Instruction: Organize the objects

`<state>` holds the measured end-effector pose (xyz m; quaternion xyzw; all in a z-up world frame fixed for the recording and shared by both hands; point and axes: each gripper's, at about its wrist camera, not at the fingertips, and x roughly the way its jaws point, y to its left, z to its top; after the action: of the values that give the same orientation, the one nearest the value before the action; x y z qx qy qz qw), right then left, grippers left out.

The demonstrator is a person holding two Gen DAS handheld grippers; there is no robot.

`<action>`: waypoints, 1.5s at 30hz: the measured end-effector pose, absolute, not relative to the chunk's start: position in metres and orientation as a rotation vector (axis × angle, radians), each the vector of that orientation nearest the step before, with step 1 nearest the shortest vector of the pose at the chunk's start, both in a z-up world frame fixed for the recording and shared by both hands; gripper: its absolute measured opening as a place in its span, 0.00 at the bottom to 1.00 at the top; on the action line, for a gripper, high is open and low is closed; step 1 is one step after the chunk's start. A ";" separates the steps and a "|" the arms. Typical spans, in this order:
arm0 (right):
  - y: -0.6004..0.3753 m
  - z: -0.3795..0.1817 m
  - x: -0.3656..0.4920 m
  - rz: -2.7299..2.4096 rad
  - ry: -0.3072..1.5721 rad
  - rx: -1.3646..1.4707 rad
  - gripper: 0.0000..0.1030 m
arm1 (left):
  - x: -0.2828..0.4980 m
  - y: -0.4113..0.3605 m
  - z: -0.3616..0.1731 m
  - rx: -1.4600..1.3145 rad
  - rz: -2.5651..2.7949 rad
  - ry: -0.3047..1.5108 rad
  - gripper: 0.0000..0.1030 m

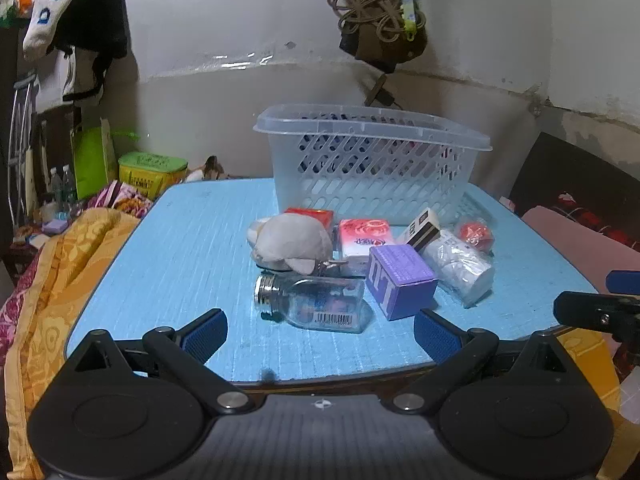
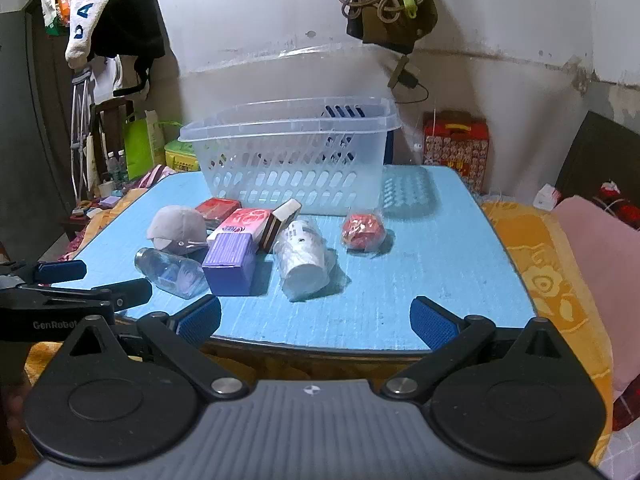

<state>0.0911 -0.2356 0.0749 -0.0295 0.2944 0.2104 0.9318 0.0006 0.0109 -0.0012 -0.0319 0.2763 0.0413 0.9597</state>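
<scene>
Blue-topped table carries all the loose items, which we read left to right: a grey plush toy, a clear glass bottle lying on its side, a pink-and-white packet, a purple box, a wrapped stack of white cups and a red wrapped ball. Behind them stands the translucent basket; we cannot tell whether it holds anything. We judge the organizing barely begun, with every visible item left to place. Our left gripper and right gripper both hover at the near edge, jaws spread wide, gripping nothing. Yellow bedding flanks the table; clothes hang on the stained wall.
</scene>
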 end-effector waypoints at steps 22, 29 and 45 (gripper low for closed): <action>-0.247 0.073 0.091 0.545 0.622 0.074 1.00 | -0.002 0.012 0.005 -0.058 0.082 0.507 1.00; -0.247 0.075 0.091 0.533 0.614 0.063 1.00 | 0.002 0.009 0.001 -0.048 0.065 0.539 1.00; -0.248 0.075 0.090 0.532 0.586 0.054 1.00 | 0.002 0.010 0.000 -0.048 0.087 0.547 1.00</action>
<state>0.0901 -0.2483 0.0755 0.0261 0.2855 0.2593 0.9223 0.0016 0.0096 0.0004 -0.0238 0.2700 0.0431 0.9616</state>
